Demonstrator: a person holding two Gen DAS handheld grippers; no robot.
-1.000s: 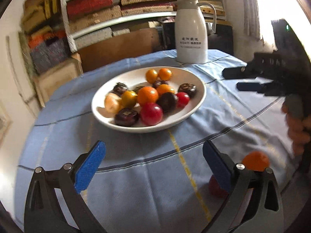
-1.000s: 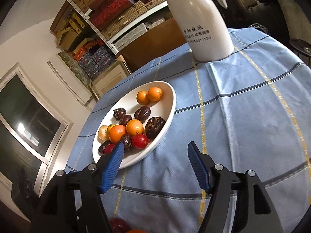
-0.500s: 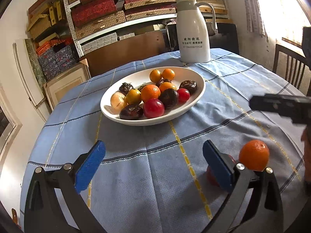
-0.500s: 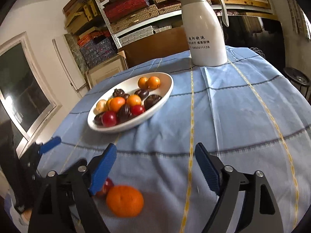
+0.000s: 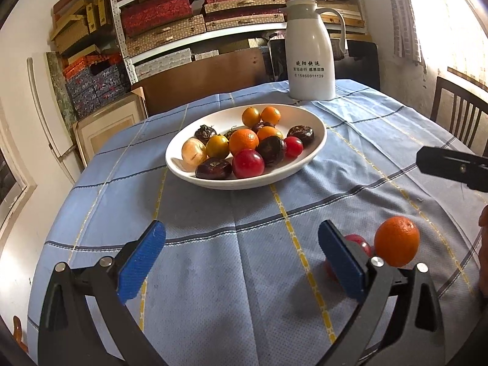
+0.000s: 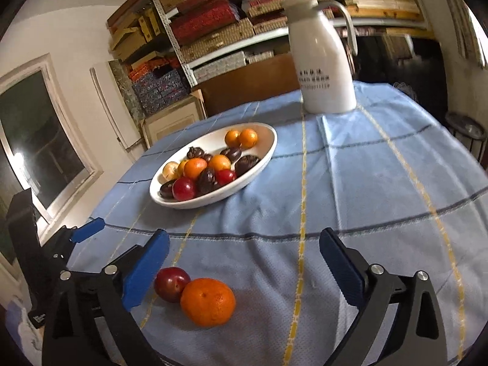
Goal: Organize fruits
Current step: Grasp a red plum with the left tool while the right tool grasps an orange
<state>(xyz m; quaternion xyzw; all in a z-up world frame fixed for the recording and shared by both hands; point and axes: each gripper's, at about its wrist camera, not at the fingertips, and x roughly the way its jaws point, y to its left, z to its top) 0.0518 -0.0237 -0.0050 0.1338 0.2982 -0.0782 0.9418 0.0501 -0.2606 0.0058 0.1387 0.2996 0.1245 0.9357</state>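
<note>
A white oval plate (image 5: pixel 317 146) (image 6: pixel 265 158) holds several oranges, red fruits and dark fruits on the blue checked tablecloth. A loose orange (image 5: pixel 396 245) (image 6: pixel 208 302) and a red plum (image 5: pixel 357 242) (image 6: pixel 171 283) lie touching each other on the cloth near the front edge. My left gripper (image 5: pixel 241 259) is open and empty; the two loose fruits sit just right of its right finger. My right gripper (image 6: pixel 244 271) is open and empty, with the orange between its fingers toward the left and the plum by its left finger.
A white thermos jug (image 5: pixel 311 52) (image 6: pixel 323 61) stands behind the plate. Shelves of boxes (image 5: pixel 189 18) fill the back wall. A wooden chair (image 5: pixel 457 116) stands at the right. The left gripper's blue tip (image 6: pixel 88 228) shows in the right wrist view.
Both grippers have pulled back from the plate toward the table's front edge. The loose orange and plum have come into fuller view beside them. Both stay open.
</note>
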